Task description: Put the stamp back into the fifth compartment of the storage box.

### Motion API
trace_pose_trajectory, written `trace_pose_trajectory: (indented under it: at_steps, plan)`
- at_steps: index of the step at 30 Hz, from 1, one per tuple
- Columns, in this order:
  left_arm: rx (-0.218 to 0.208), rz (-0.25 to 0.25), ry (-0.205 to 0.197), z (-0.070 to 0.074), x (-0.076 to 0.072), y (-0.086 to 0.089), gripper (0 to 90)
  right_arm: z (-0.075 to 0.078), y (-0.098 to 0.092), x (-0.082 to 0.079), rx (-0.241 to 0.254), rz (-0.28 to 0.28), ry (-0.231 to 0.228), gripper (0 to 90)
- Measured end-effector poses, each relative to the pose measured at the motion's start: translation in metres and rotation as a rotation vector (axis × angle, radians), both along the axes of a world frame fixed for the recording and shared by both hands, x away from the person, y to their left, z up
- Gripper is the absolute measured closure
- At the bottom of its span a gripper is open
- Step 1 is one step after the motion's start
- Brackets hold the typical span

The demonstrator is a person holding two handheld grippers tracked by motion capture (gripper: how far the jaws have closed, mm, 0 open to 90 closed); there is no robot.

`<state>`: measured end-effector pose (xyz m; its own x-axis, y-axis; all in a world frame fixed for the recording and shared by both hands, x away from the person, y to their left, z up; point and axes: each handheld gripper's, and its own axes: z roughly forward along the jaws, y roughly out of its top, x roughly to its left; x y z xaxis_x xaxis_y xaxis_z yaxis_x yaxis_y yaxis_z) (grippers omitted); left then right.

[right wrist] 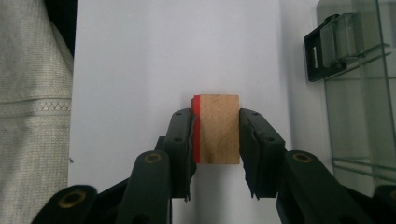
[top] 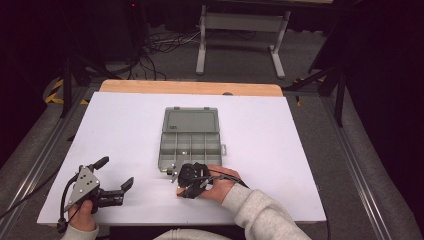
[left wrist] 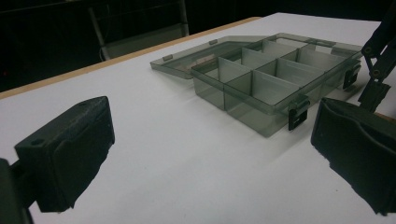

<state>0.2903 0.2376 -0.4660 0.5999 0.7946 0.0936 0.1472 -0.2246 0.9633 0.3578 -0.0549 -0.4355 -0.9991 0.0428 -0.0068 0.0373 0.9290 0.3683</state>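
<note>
With its jaws clamped on the small wooden block [right wrist: 216, 129] at the table's [top: 125, 125] near edge, the right gripper [right wrist: 215, 140] should lift straight before swinging to the open compartment box [top: 190, 142]; the left gripper [top: 117, 175] waits wide open, empty, near left.

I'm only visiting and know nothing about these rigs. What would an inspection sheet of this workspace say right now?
Surface: white table top, wooden strip along the far edge.
Job's things: small wooden block with one red side; grey clear compartment box, lid open and lying flat.
Clutter: nothing seen.
Grippers: right gripper shut on the block, beside the box's near edge; left gripper open, holding nothing.
Cables: a black cable trails from the right gripper; more lie on the floor beyond the table.
Surroundings: dark room, grey metal stand behind.
</note>
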Motion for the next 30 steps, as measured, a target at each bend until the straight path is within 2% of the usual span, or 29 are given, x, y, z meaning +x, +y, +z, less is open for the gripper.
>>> trace_pose_trajectory:
  at_steps: [8, 15, 18, 30]
  plan:
    - [0.000, 0.001, 0.000, 0.000, 0.000, 0.000, 0.6, 0.007, -0.004, 0.000, 0.031, -0.010, -0.014, 66.5]
    - [0.001, 0.001, 0.000, 0.000, 0.000, 0.000, 0.6, 0.016, -0.007, 0.000, 0.076, -0.011, -0.038, 66.6]
    - [0.000, 0.001, 0.000, 0.000, 0.000, 0.000, 0.6, 0.022, -0.008, 0.000, 0.112, -0.013, -0.055, 66.6]
    - [0.000, 0.001, 0.000, 0.000, 0.000, 0.000, 0.6, 0.034, -0.013, 0.002, 0.181, -0.031, -0.068, 66.6]
